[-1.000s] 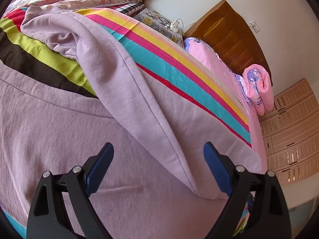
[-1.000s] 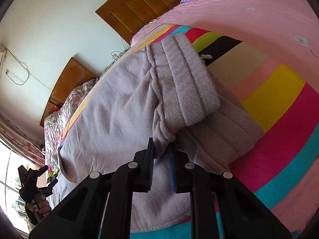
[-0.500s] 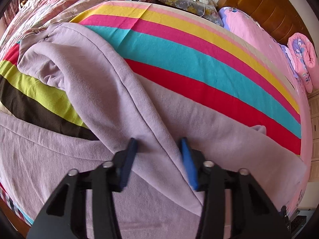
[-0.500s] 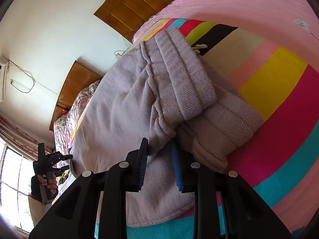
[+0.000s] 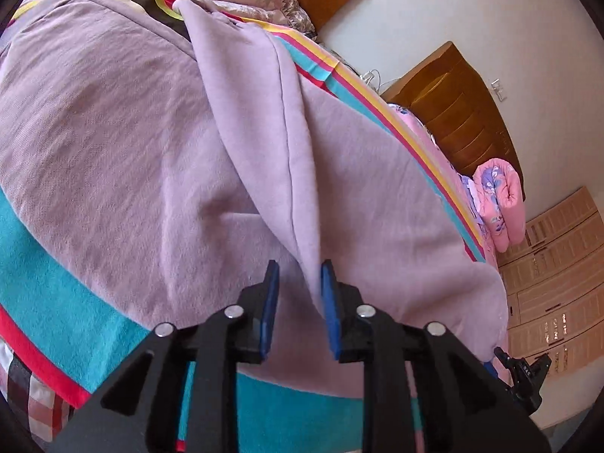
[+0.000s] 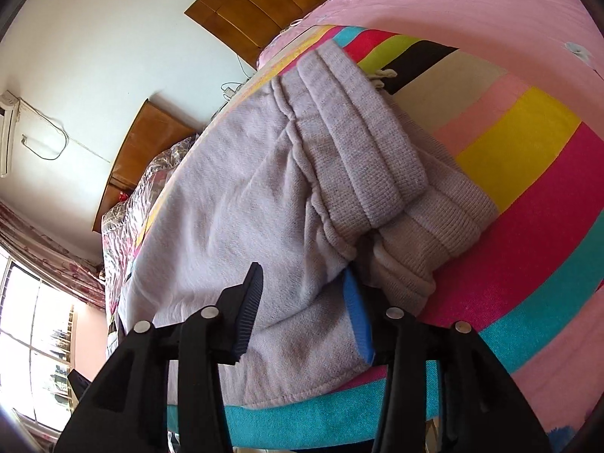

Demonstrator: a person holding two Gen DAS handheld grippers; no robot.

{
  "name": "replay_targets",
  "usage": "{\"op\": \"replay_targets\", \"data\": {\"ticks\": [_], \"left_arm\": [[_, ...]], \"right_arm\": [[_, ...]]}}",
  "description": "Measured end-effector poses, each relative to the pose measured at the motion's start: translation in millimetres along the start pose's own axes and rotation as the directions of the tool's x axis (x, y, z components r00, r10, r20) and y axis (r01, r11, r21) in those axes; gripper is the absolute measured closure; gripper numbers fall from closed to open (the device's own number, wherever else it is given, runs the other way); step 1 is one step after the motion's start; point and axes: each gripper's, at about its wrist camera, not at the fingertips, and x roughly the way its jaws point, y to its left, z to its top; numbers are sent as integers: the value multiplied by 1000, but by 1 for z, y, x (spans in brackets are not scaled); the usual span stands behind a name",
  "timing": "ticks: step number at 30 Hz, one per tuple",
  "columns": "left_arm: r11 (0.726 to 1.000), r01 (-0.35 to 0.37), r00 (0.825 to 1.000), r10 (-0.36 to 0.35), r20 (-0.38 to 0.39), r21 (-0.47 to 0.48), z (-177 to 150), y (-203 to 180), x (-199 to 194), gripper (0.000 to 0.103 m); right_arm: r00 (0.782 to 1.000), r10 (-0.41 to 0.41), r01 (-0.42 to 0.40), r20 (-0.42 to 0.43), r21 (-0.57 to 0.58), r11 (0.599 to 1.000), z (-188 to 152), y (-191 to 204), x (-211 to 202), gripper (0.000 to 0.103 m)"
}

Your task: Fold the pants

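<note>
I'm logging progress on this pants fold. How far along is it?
Partly done: one leg lies over the other on the lilac pants. In hand: the left gripper straddles a fabric ridge; the right gripper has just opened at the ribbed waistband. Folding lengthwise is left.

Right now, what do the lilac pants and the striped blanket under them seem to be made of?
Pants: looks like soft cotton fleece, matte with faint fuzz; waistband is ribbed knit. Striped blanket: seems terry-like woven cotton, with a visible nubby, towel-like pile, no sheen.
</note>
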Motion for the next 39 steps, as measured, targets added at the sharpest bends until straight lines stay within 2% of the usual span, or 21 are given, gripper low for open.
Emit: {"op": "replay_targets", "data": {"ticks": [2,3,7,10,11,13,14,15,16,17,19,23,25,26,27,30,31,32,35,37,39], "left_arm": [[999,49,999,-49,8,21,10,-7,1,48],[998,61,998,-61,9,34,15,-11,2,45],[997,9,1000,-8,-20,78,29,-24,17,44],[996,1,1000,1,-19,88,29,-28,24,46],[996,-11,1000,13,-15,92,29,-28,23,50],[995,-36,999,37,-12,90,29,-26,24,67],[994,-52,998,53,-14,94,30,-22,25,87],[995,-52,998,53,-16,90,31,-20,25,97],[997,-31,999,32,-12,76,32,-16,21,98],[997,-12,1000,12,-2,72,33,-15,16,98],[996,17,999,-21,41,92,41,-23,0,98],[987,96,985,-113,132,132,72,-50,-47,98],[982,70,976,-104,191,178,70,-60,-74,98],[978,76,975,-114,191,196,64,-59,-82,98],[976,72,979,-109,175,204,53,-54,-83,98],[983,-16,997,2,78,185,14,-28,-49,98],[987,-31,999,26,35,157,4,-15,-32,98],[991,-42,999,42,4,128,-3,-4,-18,98],[995,-33,999,32,13,92,-7,4,-14,98],[993,-13,998,6,60,116,-3,-7,-31,98],[988,-37,996,25,81,148,-2,-16,-41,98]], "right_arm": [[999,-41,41,-1,-30,999,0,5,1,47],[999,-49,48,-2,-29,998,0,4,3,47],[998,-68,69,3,-11,998,1,2,2,52],[997,-77,77,11,12,997,-3,-2,0,59],[997,-74,74,13,20,997,-4,-4,0,60],[996,-81,80,24,18,997,-2,-4,2,62],[996,-86,85,32,14,996,1,-4,4,67],[993,-109,109,37,9,994,2,-5,5,80],[993,-107,107,47,7,994,2,-5,5,82],[993,-98,98,63,-1,995,1,-5,1,89],[992,-77,83,102,-49,995,8,5,-12,90],[983,35,-15,182,-107,994,46,33,-49,91],[974,65,-31,218,-154,988,53,41,-72,91],[975,76,-40,207,-171,984,51,39,-77,91],[982,61,-28,177,-180,983,46,33,-76,91],[998,-44,51,49,-141,989,15,-8,-44,91],[998,-64,64,13,-99,993,6,-25,-34,91],[999,-42,42,6,-60,997,0,-38,-29,93],[998,-26,31,58,-82,996,1,-24,-43,93],[996,-8,20,91,-132,991,3,-7,-59,93],[995,-23,37,100,-139,990,0,-4,-65,93]]}}
